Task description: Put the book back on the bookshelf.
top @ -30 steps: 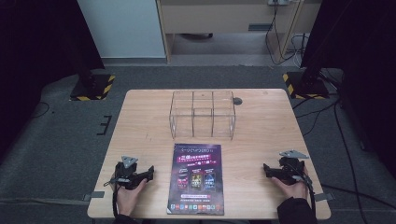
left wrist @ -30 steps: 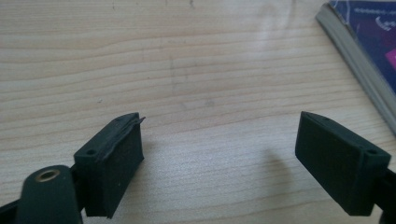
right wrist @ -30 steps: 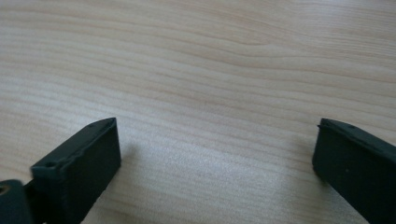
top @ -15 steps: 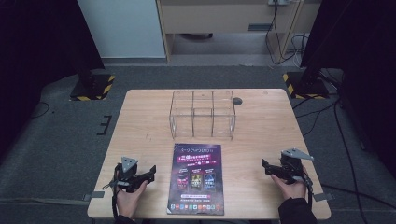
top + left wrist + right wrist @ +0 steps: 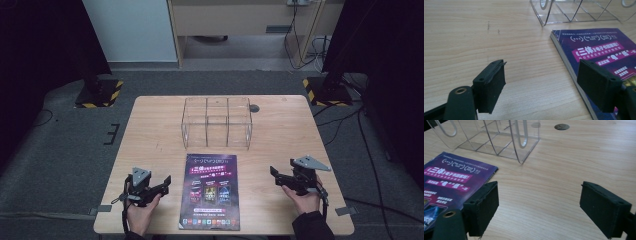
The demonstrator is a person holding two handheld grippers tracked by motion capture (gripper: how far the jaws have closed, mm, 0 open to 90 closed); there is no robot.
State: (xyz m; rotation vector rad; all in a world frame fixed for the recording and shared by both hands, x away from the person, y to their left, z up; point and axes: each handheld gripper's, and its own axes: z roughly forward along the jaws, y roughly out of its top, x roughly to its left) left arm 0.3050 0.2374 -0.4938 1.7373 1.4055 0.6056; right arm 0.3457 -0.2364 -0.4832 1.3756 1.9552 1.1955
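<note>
1. From the high view: a purple-covered magazine (image 5: 209, 191) lies flat at the near middle of the wooden table (image 5: 150, 130), its long side running away from the person. Just beyond its far edge, not touching as far as can be told, stands a clear acrylic divided organizer (image 5: 217, 122), its compartments empty. The left gripper (image 5: 162, 184) sits left of the magazine and the right gripper (image 5: 274, 173) right of it, each held in a hand low over the table and angled inward toward the cover. Placement suggests a two-sided approach to the magazine, probably to stand it in the organizer.

2. From the left gripper view: jaws stand wide apart, nothing between them. The right-hand jaw hangs over the magazine's bound edge (image 5: 564, 53); the left-hand jaw is over bare wood. A corner of the organizer (image 5: 544, 21) shows ahead.

3. From the right gripper view: jaws likewise spread wide and empty. The magazine's corner (image 5: 456, 176) lies beside the left-hand jaw; a round cable grommet (image 5: 561, 126) is set in the tabletop farther off, right of the organizer (image 5: 521, 150). Judgement: no grasp has begun.
</note>
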